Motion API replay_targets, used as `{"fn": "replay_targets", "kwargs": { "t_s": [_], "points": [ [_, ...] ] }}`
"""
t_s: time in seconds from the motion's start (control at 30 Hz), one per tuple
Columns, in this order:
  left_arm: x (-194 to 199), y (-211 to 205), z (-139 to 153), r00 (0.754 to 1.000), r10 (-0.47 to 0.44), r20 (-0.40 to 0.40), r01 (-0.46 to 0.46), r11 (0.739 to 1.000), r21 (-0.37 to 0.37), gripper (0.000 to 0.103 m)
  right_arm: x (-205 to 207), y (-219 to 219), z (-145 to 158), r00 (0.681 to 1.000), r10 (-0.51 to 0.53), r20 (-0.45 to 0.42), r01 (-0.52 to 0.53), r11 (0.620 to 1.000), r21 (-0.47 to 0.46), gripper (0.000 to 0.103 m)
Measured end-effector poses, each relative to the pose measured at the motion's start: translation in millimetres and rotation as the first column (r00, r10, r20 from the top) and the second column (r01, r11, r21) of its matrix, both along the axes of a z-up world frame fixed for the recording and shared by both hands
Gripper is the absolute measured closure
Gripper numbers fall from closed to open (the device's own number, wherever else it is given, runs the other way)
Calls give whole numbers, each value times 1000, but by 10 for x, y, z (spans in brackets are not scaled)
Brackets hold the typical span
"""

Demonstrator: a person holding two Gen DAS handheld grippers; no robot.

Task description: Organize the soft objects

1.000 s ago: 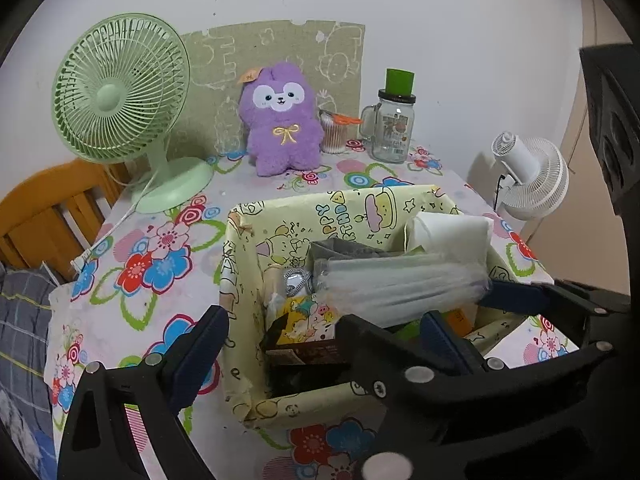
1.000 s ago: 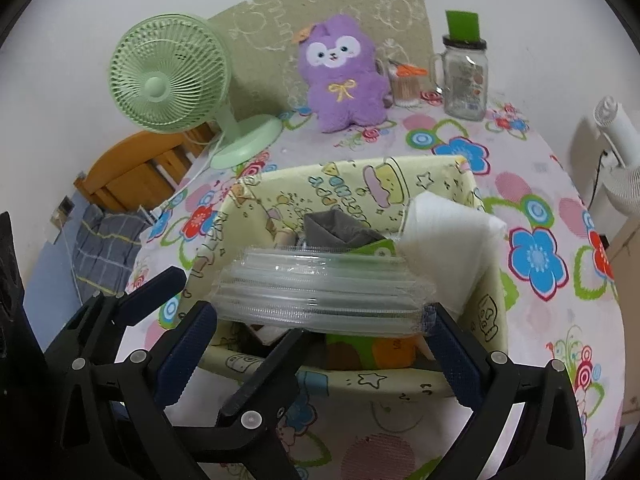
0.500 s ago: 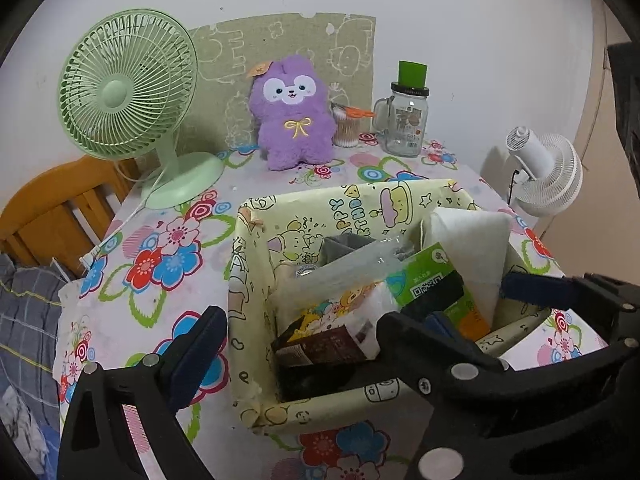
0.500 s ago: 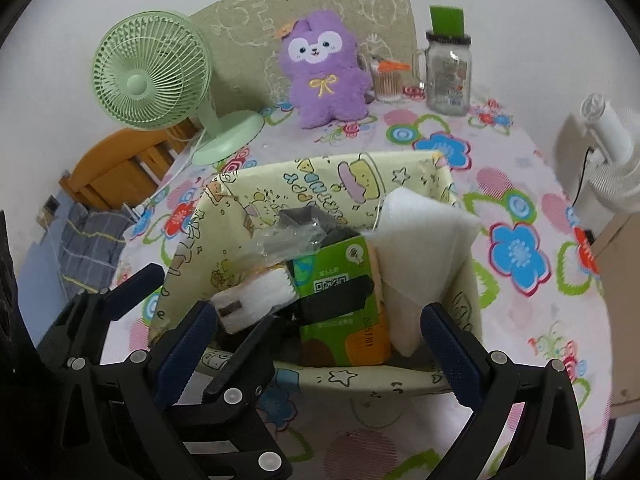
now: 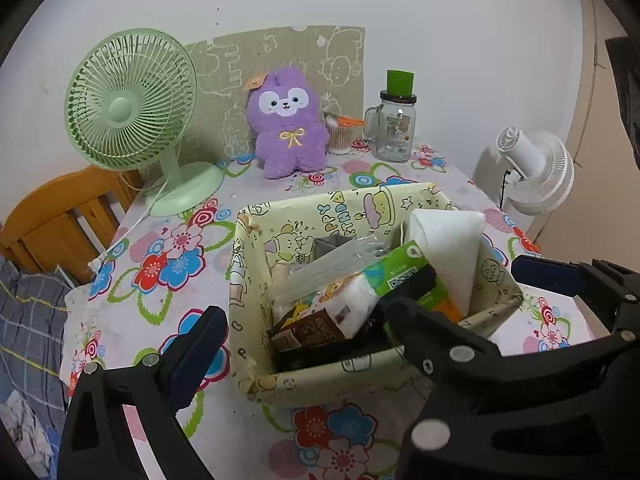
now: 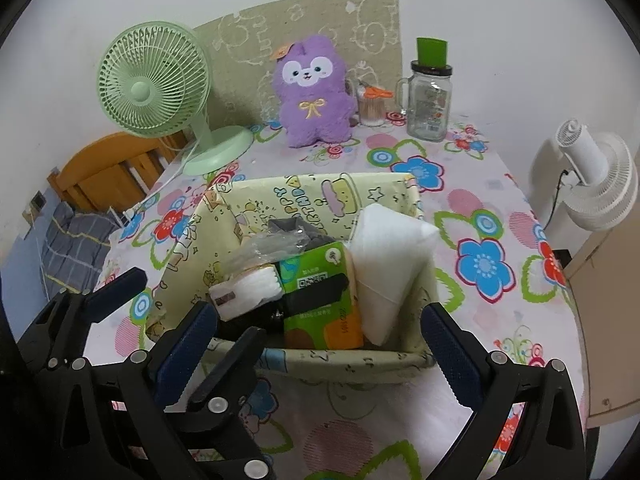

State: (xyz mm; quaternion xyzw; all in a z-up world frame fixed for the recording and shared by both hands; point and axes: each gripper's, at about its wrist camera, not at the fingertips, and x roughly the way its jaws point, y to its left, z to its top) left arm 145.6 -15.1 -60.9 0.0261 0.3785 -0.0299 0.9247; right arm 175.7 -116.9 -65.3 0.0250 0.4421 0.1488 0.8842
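Both tongs hang over the bench's near edge: right tongs (image 6: 320,336) spread wide and empty, left tongs (image 5: 304,320) likewise wide, gripping nothing. Just beyond, the yellow cartoon-print box (image 6: 320,192) holds a green tissue pack (image 6: 320,284), long axis running near-to-far, beside a white wad (image 6: 384,256). A purple plush (image 6: 314,92) sits upright at the far edge.

Flowered table (image 6: 480,216), yellow box (image 6: 312,196), green fan (image 6: 156,80), purple plush (image 6: 312,92), glass jar (image 6: 430,108)
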Motion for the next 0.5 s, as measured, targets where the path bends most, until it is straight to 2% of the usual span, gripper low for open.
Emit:
{"fn": "replay_targets", "kwargs": {
  "t_s": [0.5],
  "points": [
    [-378,-130,186,999,-18,42,17,1000,10,1,-393,-208,224,993,-52,107,56,998,-35,0]
  ]
}}
